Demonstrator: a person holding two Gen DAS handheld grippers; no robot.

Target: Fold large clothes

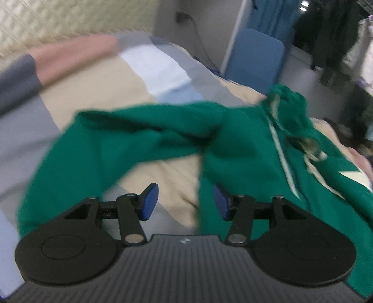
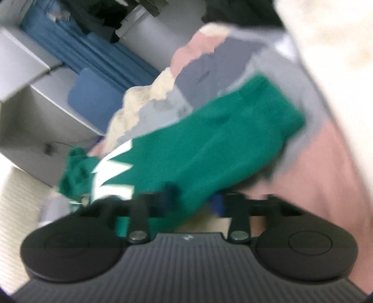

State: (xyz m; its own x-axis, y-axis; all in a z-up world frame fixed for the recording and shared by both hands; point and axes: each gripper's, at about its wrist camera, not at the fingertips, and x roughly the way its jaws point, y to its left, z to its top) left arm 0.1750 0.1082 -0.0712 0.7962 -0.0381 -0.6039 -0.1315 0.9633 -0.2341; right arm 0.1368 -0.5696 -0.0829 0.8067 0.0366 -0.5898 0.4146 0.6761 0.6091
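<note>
A green hoodie (image 1: pixel 244 144) with white drawstrings and a white print lies on a bed with a patchwork cover (image 1: pixel 98 93). Its sleeve (image 1: pixel 77 149) arcs to the left in the left wrist view. My left gripper (image 1: pixel 185 201) is open, blue pads (image 1: pixel 150 200) apart, just above the cover at the hoodie's side edge. In the right wrist view the hoodie (image 2: pixel 209 144) stretches away from my right gripper (image 2: pixel 193 198). Its fingers are apart with green fabric lying between them; blur hides whether they pinch it.
The bed cover has beige, grey, white and pink patches (image 2: pixel 326 174). A blue chair (image 1: pixel 254 58) stands beyond the bed by a grey wall. Blue curtains (image 2: pixel 98 53) and dark hanging clothes (image 1: pixel 331 42) are at the back. A quilted cream headboard (image 1: pixel 58 21) is at left.
</note>
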